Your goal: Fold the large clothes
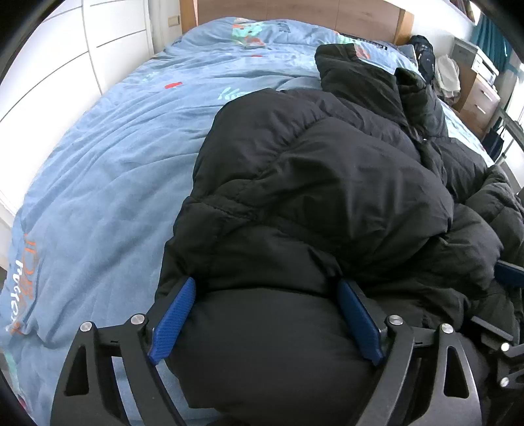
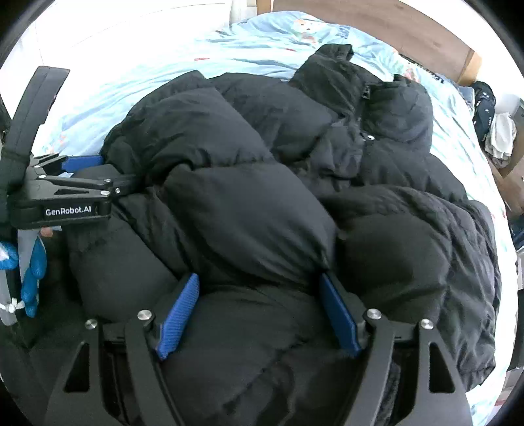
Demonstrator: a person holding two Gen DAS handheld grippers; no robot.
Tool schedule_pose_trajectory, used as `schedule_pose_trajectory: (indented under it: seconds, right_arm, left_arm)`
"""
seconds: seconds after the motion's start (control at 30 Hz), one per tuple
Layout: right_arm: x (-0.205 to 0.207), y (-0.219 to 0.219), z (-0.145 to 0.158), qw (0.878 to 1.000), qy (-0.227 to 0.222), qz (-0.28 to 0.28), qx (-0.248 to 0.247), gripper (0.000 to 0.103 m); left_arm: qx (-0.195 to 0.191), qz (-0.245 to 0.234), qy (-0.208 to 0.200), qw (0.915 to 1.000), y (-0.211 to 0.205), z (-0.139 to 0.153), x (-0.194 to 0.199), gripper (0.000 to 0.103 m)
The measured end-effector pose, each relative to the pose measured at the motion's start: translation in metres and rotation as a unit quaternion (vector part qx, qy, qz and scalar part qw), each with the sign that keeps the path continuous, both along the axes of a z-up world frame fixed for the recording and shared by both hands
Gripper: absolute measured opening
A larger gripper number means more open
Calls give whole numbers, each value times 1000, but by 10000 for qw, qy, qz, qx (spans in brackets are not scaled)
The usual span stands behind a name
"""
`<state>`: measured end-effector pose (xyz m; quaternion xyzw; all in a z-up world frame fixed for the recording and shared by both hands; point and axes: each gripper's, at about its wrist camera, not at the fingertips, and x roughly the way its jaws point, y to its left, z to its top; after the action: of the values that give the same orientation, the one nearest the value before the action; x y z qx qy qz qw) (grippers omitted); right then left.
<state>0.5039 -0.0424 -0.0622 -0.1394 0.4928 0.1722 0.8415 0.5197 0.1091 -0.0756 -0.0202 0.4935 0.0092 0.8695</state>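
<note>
Nearest to each camera, both grippers stood with wide jaws and a thick roll of the black puffer jacket (image 1: 321,183) bulging between the blue pads. The left gripper (image 1: 265,314) was at the jacket's near left edge. Its pads seemed to lie against the padding, but I cannot tell whether they pressed it or only touched it. The right gripper (image 2: 258,311) straddled the near hem more to the right, in the same uncertain way.

The jacket lay just ahead of both grippers, with its long axis running away from them toward the collar (image 2: 334,55) at the far end. Both hands seemed about equally near to the hem. Under the jacket, the blue bedcover (image 1: 108,157) stretched far to the wooden headboard (image 1: 294,9).
</note>
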Motion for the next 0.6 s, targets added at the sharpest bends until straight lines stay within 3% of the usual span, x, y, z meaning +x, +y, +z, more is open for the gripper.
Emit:
schedule_pose_trajectory:
  seconds: [0.03,0.07,0.17,0.6]
  right_arm:
    - [-1,-3,0,10000,-8,-83,-52,90]
    - [0,-14,-3,9995,113,-288,4,97]
    - [0,-36,-4,9975,344,-503,371,97]
    - [-33,-80,27,9983,225,-420,343,97]
  left_arm:
    - [39,14,13,10000,-1,-1,0,88]
    - [48,16,19,10000,-1,-2,1,89]
    - [134,54,37,9999,-3,-2,0,89]
    - [629,419,153,9970,-22,21,-17,90]
